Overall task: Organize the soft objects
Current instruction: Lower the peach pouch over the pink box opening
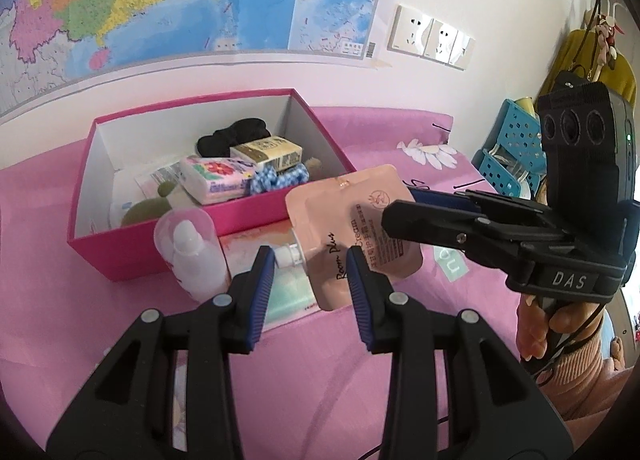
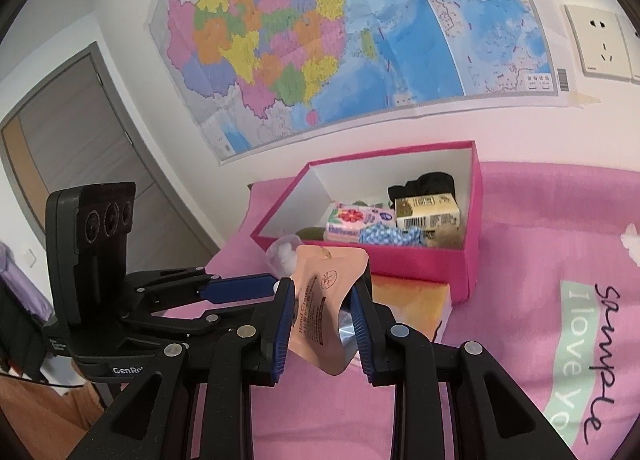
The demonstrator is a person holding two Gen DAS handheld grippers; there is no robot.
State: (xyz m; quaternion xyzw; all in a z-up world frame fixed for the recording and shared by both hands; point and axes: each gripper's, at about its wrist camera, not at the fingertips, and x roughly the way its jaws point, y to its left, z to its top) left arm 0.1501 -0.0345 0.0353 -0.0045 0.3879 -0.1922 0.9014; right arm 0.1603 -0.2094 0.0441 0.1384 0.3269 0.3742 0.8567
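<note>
Pink bedding [image 1: 312, 380] spreads under both grippers. Left of the left gripper's [image 1: 311, 292] jaws a clear bottle with a white cap [image 1: 192, 256] lies beside an open pink box [image 1: 224, 220]. Beyond the jaws, inside that box, sit a flowered tissue pack [image 1: 216, 178], a cream carton [image 1: 268, 152], a black cloth bundle [image 1: 236, 136] and a blue checked bow [image 1: 280, 178]. The left jaws stand narrowly apart with nothing pressed between them; a small white-capped tube [image 1: 290, 254] and a pale green packet [image 1: 288, 296] lie on the bedding past their tips. Right of them, the peach hand-cream pouch [image 1: 352, 236] hangs above the bedding, just short of the box's near wall, held at its edge by the right gripper [image 2: 320, 324], whose blue pads [image 2: 282, 324] pinch it from both sides. A hand [image 1: 560, 320] grasps that gripper's handle at far right.
</note>
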